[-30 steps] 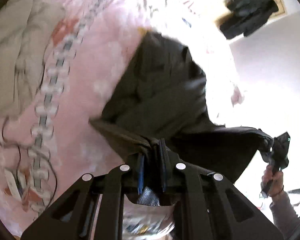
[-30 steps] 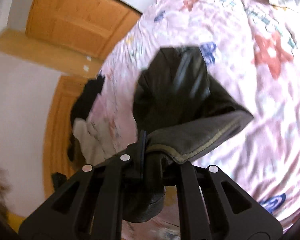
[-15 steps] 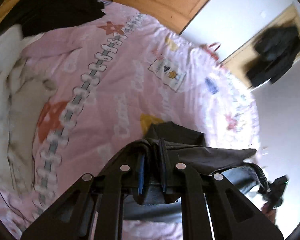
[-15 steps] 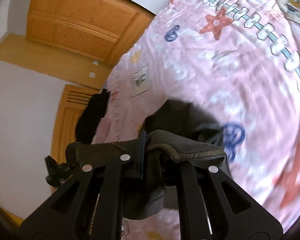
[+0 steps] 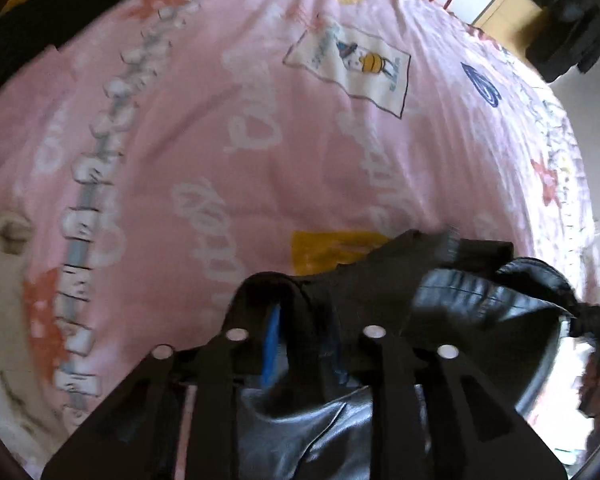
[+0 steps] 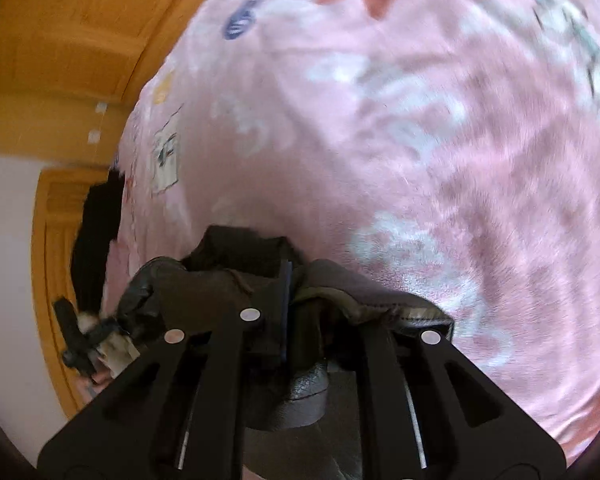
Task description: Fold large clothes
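**Dark garment lowered toward the pink bedspread**

Both grippers have dropped closer to the pink bedspread [image 5: 228, 128] since the earlier frames, when the dark garment [image 5: 452, 292] hung well above it as a long drape; its visible edge now sits low, just over the yellow patch [image 5: 324, 250] printed on the bedspread.

Left wrist view: the left gripper [image 5: 300, 320] has a fold of the garment between its fingers, and its jaws are opening, a gap showing beside the blue pad. Whether the pads still press the cloth cannot be told. From this gripper the garment's shiny, leather-like surface runs rightward to the right gripper [image 5: 598, 322], seen blurred at the frame edge. Farther up the bedspread lies a white cartoon panel [image 5: 352, 64]. A black garment [image 5: 56, 12] rests at the bedspread's upper left corner, and pale bedding [image 5: 0, 280] lies at its left edge.

Right wrist view: the right gripper [image 6: 300, 296] has the garment's stitched hem between its fingers, with cloth bunched around both; its jaws are also opening. The left gripper [image 6: 76, 340] appears small at the far left, in front of a wooden door [image 6: 60, 40] beyond the bedspread.
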`<move>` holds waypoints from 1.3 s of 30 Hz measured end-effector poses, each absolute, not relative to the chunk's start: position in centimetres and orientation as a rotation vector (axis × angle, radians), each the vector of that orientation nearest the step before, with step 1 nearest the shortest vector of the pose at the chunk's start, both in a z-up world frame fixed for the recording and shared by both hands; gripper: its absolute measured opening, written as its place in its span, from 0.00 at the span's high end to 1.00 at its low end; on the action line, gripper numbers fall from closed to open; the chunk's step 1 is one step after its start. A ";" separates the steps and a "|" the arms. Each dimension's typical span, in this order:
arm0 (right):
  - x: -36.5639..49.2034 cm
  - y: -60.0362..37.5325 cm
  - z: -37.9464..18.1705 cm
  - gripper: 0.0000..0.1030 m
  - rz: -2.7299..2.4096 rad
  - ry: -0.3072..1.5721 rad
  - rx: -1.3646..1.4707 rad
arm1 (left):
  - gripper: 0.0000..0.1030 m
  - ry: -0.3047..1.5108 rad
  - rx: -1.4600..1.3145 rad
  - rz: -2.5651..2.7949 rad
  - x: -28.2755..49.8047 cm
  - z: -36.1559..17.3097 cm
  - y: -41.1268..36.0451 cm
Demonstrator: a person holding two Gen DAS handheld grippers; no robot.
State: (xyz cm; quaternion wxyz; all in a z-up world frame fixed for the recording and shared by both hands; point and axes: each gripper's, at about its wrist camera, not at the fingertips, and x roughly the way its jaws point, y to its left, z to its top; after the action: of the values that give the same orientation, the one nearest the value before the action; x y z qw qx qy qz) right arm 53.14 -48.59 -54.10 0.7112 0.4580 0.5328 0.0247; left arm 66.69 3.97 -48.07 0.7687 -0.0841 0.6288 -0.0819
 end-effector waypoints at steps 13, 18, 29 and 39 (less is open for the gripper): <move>49.3 -48.4 -47.4 0.29 0.198 0.956 1.061 | 0.08 1.393 -0.217 -0.266 70.4 -42.0 8.3; 42.7 -38.0 -45.5 0.30 0.349 1.054 0.696 | 0.08 1.298 -0.042 -0.194 63.7 -40.6 4.7; 39.8 -32.8 -58.4 1.00 0.263 1.277 0.682 | 0.06 1.450 -0.133 -0.041 54.6 -56.1 0.7; 32.6 -36.6 -52.7 0.40 0.170 1.068 0.897 | 0.08 1.383 0.102 -0.101 54.5 -51.2 -1.5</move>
State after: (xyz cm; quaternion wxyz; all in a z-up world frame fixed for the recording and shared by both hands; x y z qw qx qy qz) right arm 32.57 -36.56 -52.70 0.7632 0.4127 0.4910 0.0782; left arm 54.54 -1.52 -51.17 0.7681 0.0469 0.6370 -0.0465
